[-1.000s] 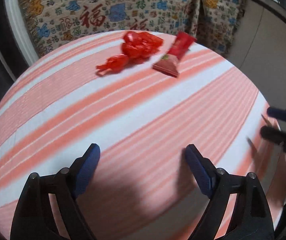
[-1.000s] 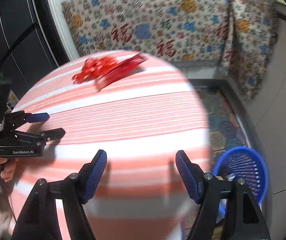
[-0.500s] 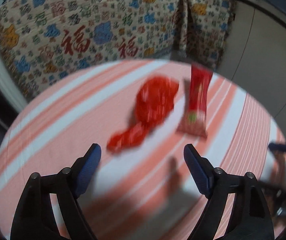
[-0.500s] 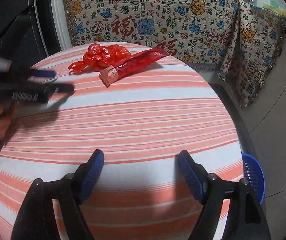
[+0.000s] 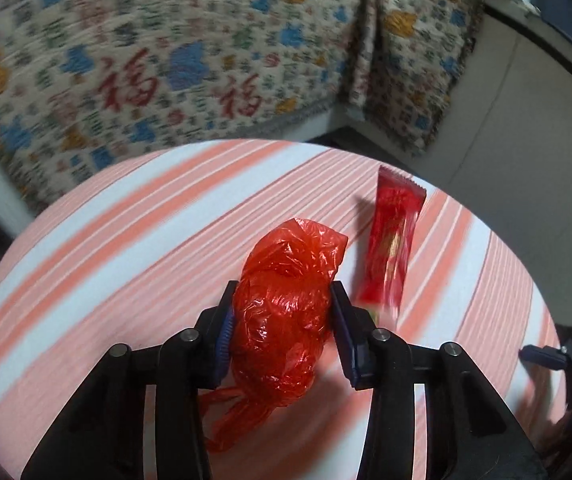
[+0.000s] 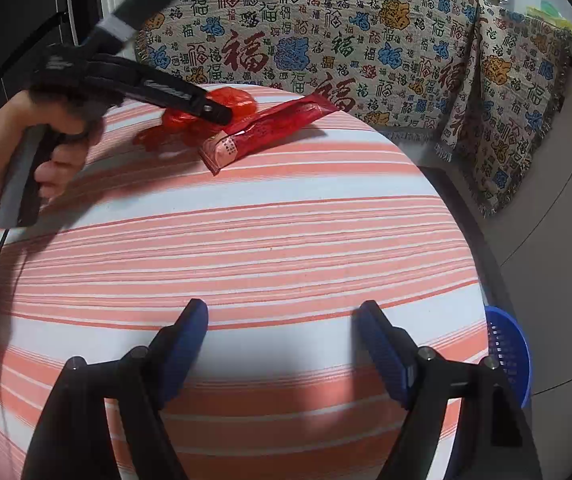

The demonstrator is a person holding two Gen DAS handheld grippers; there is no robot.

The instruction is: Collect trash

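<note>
Since the earlier frame, your left gripper [image 5: 282, 320] advanced and clamped the red plastic bag [image 5: 286, 312] on the striped table [image 5: 106, 260]; right gripper [image 6: 282, 344] stood open. Slippery film could slide free when lifted.

1. The red character 福 is seen repeated across the patterned cloth [image 6: 325, 40] behind the table, large and small.
2. Print on the red wrapper [image 6: 264, 130] cannot be read.
3. Lettering on the left gripper [image 6: 222, 114] is blurred.
</note>
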